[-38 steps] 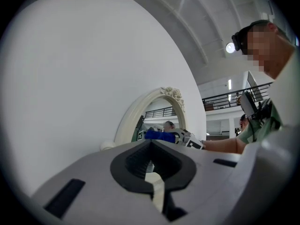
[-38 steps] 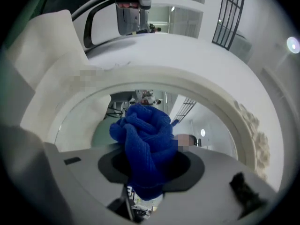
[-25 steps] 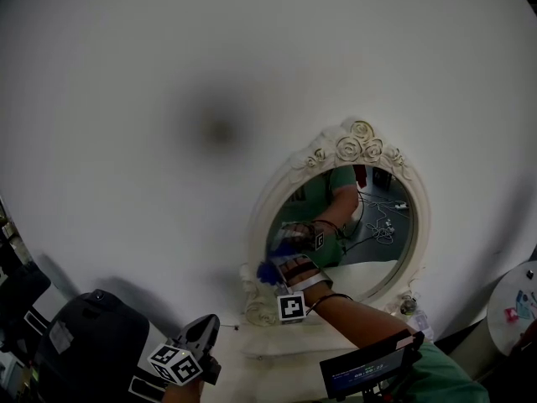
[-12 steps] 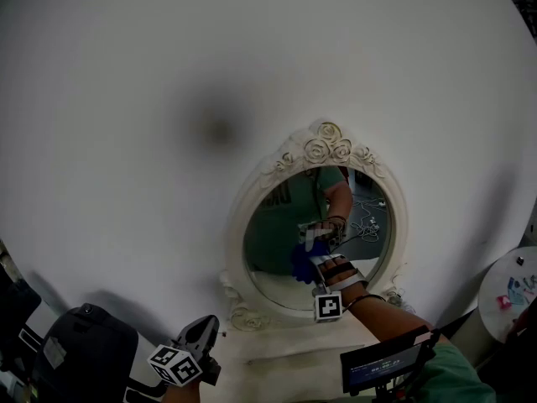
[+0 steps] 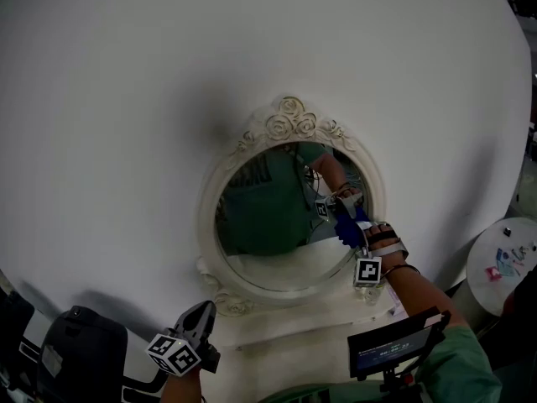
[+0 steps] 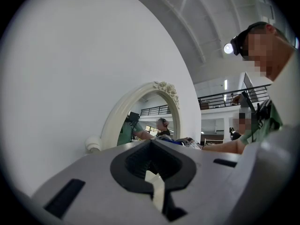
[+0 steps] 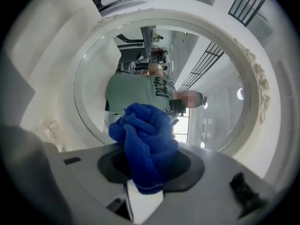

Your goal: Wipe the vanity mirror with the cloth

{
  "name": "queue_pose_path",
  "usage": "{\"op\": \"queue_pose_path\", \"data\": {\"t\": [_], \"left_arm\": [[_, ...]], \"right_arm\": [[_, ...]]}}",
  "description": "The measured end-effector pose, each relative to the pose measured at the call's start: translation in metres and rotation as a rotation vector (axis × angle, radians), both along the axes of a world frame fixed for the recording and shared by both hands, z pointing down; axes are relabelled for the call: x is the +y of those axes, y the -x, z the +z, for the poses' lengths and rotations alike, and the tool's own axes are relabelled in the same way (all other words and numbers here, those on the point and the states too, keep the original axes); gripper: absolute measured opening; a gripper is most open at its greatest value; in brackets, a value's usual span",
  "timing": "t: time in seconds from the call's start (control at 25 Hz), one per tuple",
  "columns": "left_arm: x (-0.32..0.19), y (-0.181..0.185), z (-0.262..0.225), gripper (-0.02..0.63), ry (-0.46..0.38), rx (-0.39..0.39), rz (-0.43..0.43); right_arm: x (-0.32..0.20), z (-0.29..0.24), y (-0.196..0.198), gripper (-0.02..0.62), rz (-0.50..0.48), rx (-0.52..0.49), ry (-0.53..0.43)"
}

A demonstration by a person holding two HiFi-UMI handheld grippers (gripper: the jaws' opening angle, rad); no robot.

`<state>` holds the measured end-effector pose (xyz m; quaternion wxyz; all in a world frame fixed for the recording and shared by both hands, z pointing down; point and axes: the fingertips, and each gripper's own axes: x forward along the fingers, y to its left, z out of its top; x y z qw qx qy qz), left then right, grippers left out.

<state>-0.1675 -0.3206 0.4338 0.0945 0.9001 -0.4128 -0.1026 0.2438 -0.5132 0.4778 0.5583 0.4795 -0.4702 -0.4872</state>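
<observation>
The oval vanity mirror (image 5: 268,225) in its ornate white frame (image 5: 289,124) leans on the white wall. My right gripper (image 5: 346,223) is shut on a bunched blue cloth (image 5: 351,233) and holds it against the glass near the right rim. In the right gripper view the cloth (image 7: 146,135) bulges out of the jaws in front of the mirror (image 7: 117,64), which reflects the person. My left gripper (image 5: 200,319) hangs low, below the mirror's left side, shut and holding nothing. Its own view shows the mirror (image 6: 146,118) edge-on.
A white ledge (image 5: 310,326) runs under the mirror. A round white side table (image 5: 503,263) with small coloured items stands at the right. A small screen (image 5: 394,351) sits by the person's chest, and a black bag (image 5: 75,351) lies at the lower left.
My right gripper has swept the blue cloth across the glass from the lower left rim to the right rim. The head view has shifted, so the mirror sits further left and higher.
</observation>
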Motion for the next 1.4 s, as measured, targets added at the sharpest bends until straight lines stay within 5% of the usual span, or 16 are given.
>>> {"op": "queue_pose_path", "data": {"t": [0.4, 1.0, 1.16, 1.4], "left_arm": [[0.006, -0.003, -0.001, 0.008, -0.002, 0.002, 0.008], [0.028, 0.060, 0.011, 0.008, 0.014, 0.025, -0.111], [0.034, 0.078, 0.013, 0.008, 0.015, 0.025, -0.150], [0.033, 0.090, 0.016, 0.008, 0.025, 0.025, -0.171]], "right_arm": [[0.009, 0.001, 0.018, 0.156, -0.008, -0.058, -0.005], [0.042, 0.053, 0.353, 0.156, -0.563, -0.043, 0.117], [0.036, 0.072, 0.388, 0.156, -0.572, -0.003, 0.148], [0.025, 0.084, 0.390, 0.156, -0.582, -0.031, 0.135]]}}
